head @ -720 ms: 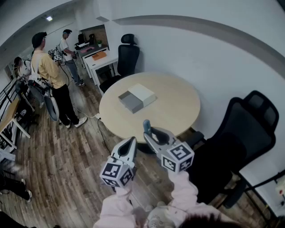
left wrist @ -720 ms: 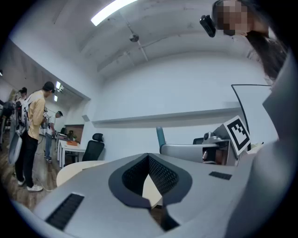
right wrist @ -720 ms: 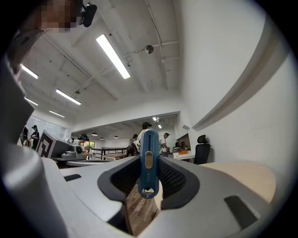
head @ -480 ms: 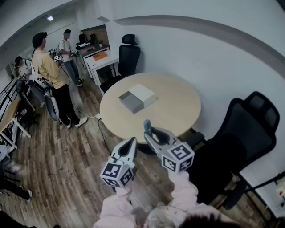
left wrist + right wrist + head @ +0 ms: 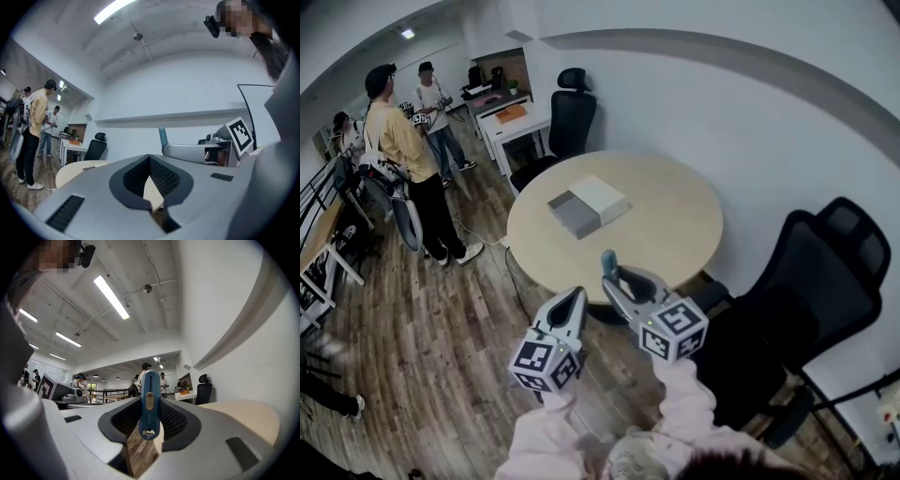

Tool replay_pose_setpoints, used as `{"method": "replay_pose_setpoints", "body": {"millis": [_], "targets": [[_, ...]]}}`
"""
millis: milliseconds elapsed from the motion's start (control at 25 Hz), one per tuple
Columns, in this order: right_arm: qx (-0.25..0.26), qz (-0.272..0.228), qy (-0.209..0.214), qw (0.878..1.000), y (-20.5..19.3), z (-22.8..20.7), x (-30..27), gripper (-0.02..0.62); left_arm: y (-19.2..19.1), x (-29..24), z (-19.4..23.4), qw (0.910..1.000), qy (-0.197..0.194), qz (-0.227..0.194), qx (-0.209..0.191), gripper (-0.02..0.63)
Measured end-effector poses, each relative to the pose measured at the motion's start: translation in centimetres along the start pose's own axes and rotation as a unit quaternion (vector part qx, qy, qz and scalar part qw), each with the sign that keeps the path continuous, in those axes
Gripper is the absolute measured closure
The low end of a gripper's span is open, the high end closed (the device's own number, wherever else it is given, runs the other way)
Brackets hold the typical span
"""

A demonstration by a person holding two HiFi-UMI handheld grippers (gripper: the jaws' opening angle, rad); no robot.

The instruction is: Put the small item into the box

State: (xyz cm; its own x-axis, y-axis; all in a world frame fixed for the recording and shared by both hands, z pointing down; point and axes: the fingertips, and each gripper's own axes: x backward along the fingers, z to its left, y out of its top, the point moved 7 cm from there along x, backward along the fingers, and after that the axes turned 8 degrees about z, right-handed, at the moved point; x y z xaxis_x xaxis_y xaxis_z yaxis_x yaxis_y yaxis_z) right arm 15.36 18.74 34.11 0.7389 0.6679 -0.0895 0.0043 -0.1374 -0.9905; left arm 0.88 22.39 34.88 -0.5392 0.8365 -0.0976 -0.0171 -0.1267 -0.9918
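Note:
On the round wooden table (image 5: 675,225) lies a grey open box (image 5: 575,215) with its white lid (image 5: 601,197) touching its right side. My right gripper (image 5: 609,278) hovers just short of the table's near edge, shut on a small blue item (image 5: 607,262) that stands upright between the pads. In the right gripper view the blue item (image 5: 150,404) pokes up past the jaw tips. Lower and to the left, over the floor, my left gripper (image 5: 577,298) is shut with nothing in it. The left gripper view also catches the blue item (image 5: 162,137).
A black office chair (image 5: 806,281) stands right of the table, and another (image 5: 567,117) behind it. Several people (image 5: 403,141) stand at the far left on the wood floor (image 5: 441,356), near white desks (image 5: 511,127).
Both grippers stay almost where they were, the blue item still gripped. The people at the back left have shifted a little.

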Motion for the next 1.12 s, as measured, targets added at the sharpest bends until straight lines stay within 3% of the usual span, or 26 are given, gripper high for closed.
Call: {"method": "replay_pose_setpoints", "body": {"millis": [600,1120], "targets": [[-0.025,0.006,0.017,1.0,-0.7,-2.0,-1.5,0.469,-0.6,-1.2,0.8,0.9997,0.021,0.01,0.006,0.595],[-0.038,0.016,0.005,0.999,-0.8,-3.5,-7.4,0.469,-0.1,-3.9,6.5,0.9999,0.007,0.014,0.006,0.595]]}}
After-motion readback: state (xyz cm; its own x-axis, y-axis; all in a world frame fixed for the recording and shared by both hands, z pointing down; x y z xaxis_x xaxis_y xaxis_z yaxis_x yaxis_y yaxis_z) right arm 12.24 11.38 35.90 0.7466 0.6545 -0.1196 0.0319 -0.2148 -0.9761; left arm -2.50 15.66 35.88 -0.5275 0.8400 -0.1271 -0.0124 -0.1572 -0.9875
